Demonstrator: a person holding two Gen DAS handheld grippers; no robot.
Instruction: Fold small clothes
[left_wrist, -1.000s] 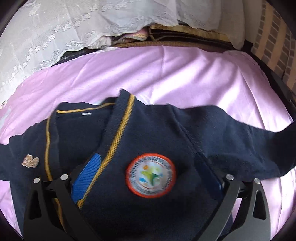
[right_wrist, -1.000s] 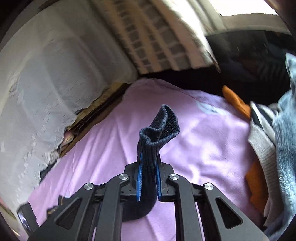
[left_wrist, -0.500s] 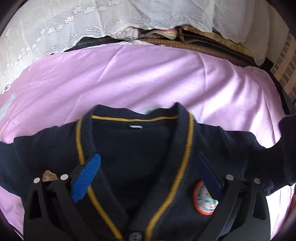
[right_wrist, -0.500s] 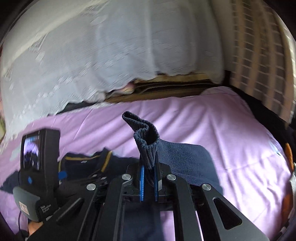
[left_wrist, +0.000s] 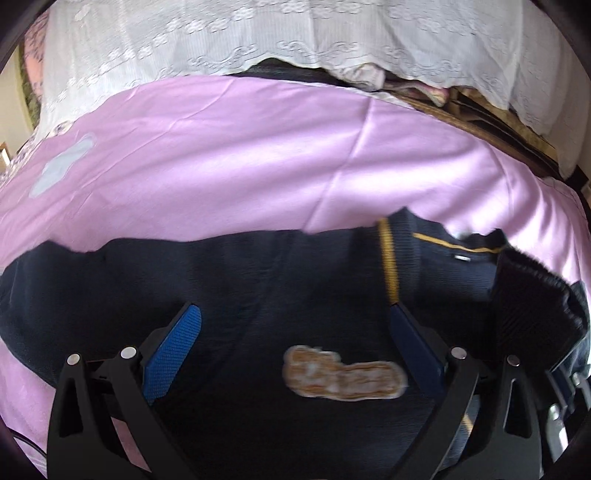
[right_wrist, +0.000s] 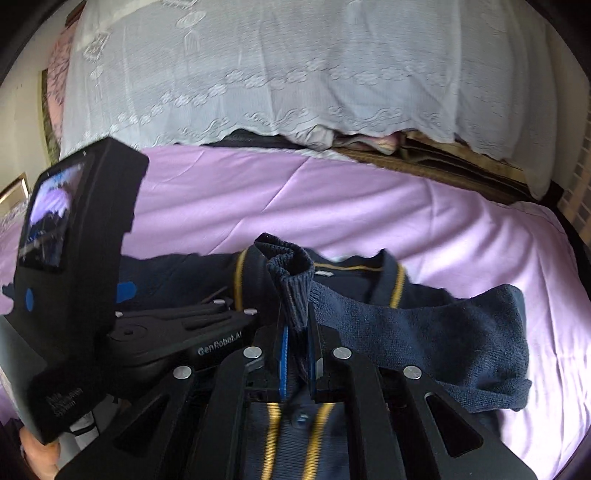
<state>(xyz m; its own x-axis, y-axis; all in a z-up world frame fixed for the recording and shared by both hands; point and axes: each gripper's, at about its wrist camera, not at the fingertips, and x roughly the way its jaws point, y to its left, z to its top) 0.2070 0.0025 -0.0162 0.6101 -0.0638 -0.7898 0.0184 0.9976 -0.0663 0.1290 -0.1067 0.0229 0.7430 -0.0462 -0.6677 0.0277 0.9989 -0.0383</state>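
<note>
Here a navy cardigan (left_wrist: 280, 295) with yellow trim lies spread on the pink sheet (left_wrist: 240, 155) of the bed, toward its near edge, with bare sheet beyond it up to the far edge. The left gripper (left_wrist: 295, 332) hangs low over the cardigan's body with its blue-padded fingers (left_wrist: 173, 350) wide apart and nothing between them; a tan embroidered patch (left_wrist: 343, 373) on the knit shows in the gap, nearer the right-hand finger. The yellow-striped neckband (left_wrist: 389, 258) sits just past that finger. The right gripper (right_wrist: 297, 354) has its fingers (right_wrist: 283, 362) pressed tight on the ribbed cuff (right_wrist: 288, 269) of one sleeve (right_wrist: 424, 332), and the cuff stands up above the fingertips over the open collar. From there the sleeve runs off toward the right side of the bed and lies doubled on itself on the sheet. In the right wrist view the left gripper's black body, with a small lit screen (right_wrist: 48, 214), sits just to the left, close against the right one. A white lace cloth (right_wrist: 277, 74) hangs along the far edge of the bed, with some folded fabric (right_wrist: 369, 142) showing beneath its scalloped hem.
</note>
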